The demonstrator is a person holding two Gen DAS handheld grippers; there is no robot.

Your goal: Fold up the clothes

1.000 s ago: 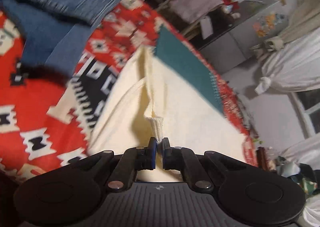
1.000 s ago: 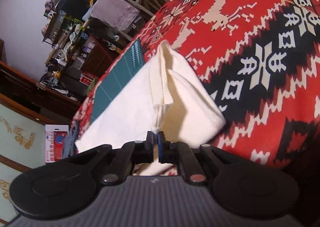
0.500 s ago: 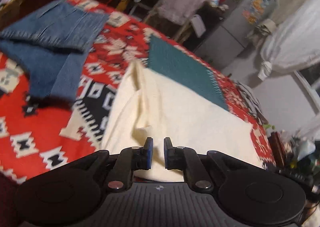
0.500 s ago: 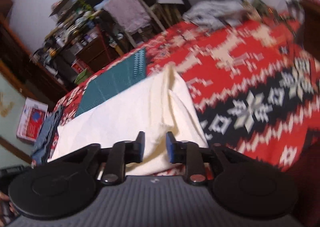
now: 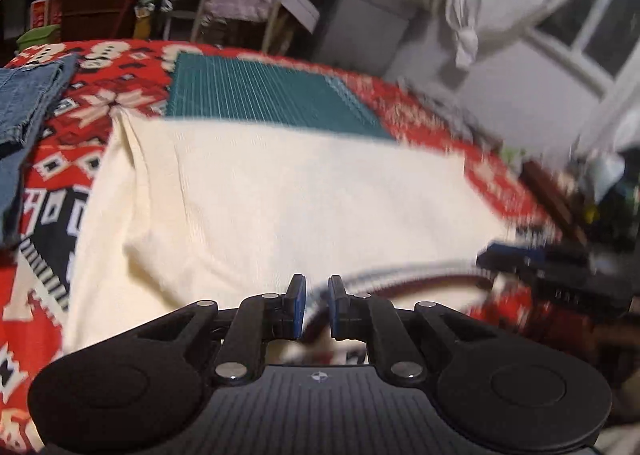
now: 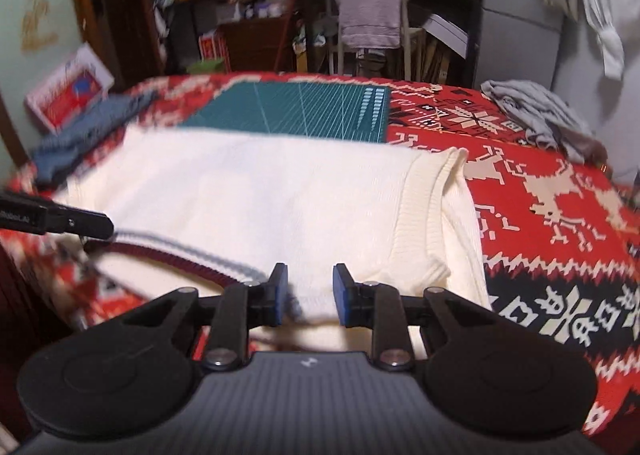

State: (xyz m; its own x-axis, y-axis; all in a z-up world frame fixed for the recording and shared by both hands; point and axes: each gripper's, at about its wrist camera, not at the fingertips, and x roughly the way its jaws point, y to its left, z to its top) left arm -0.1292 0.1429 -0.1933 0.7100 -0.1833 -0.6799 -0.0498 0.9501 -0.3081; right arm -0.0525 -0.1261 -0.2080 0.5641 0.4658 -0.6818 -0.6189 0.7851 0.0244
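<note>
The cream sweater [image 6: 280, 191] lies flat on the red patterned blanket [image 6: 560, 183], long axis running side to side just ahead of both grippers, left gripper [image 5: 317, 305] slightly parted, right gripper [image 6: 307, 295] wider, neither holding anything.

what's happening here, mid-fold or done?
A person with a gripper in each hand is folding a cream sweater on a bed with a red patterned blanket. Both the left gripper and the right gripper are open and hold nothing, poised over the near edge with its striped hem. The sweater lies flat with one side folded in. A green cutting mat sits behind it, jeans to the left, and a grey garment at the far right.
</note>
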